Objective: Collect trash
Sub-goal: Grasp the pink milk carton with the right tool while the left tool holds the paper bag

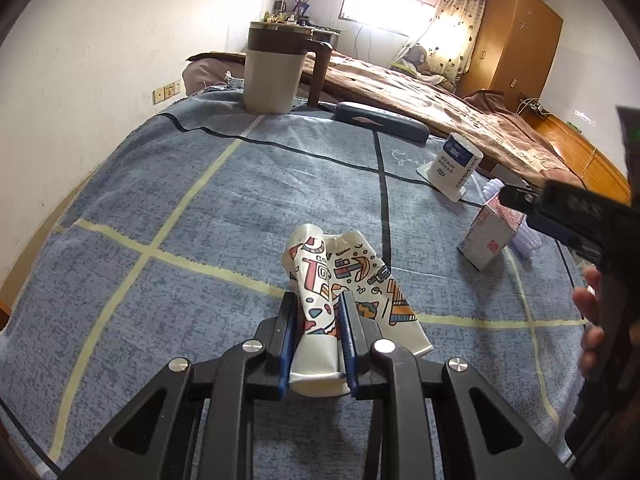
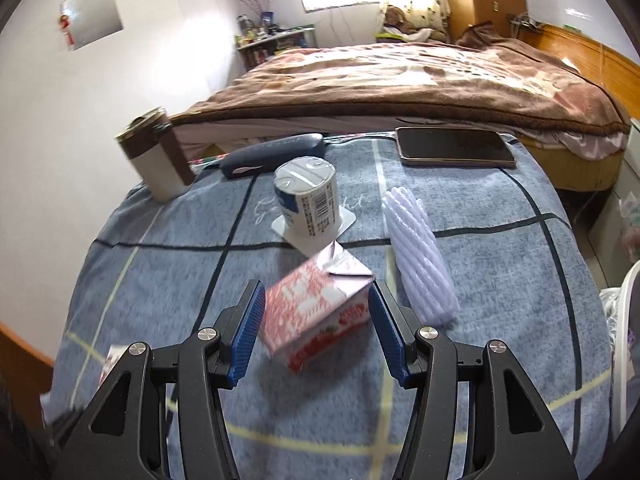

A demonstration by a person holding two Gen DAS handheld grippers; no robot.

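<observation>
The left gripper [image 1: 318,316] is clamping a flattened paper cup [image 1: 340,280] between its blue pads, the jaws standing narrow on the cup's white lower end. The cup is printed with coloured cartoon shapes; no word on it is readable. Its long axis is running away from the gripper, the crushed rim pointing toward the far side of the table [image 1: 160,184].

The right gripper [image 2: 316,332] is standing wide, with a pink-and-white carton [image 2: 316,316] between its jaws; a gap is showing at each pad, so nothing is gripped. The carton is lying tilted on the checked cloth, folded top end pointing away and to the right; its print is blurred.

Behind the carton, an upturned white tub [image 2: 308,200] is showing a barcode and small unreadable print. A ribbed clear bottle [image 2: 420,256] is lying just right of the carton, lengthwise. A mug [image 2: 156,156], a dark case [image 2: 272,154] and a phone [image 2: 456,146] are lining the far edge. Open cloth is remaining to the left.
</observation>
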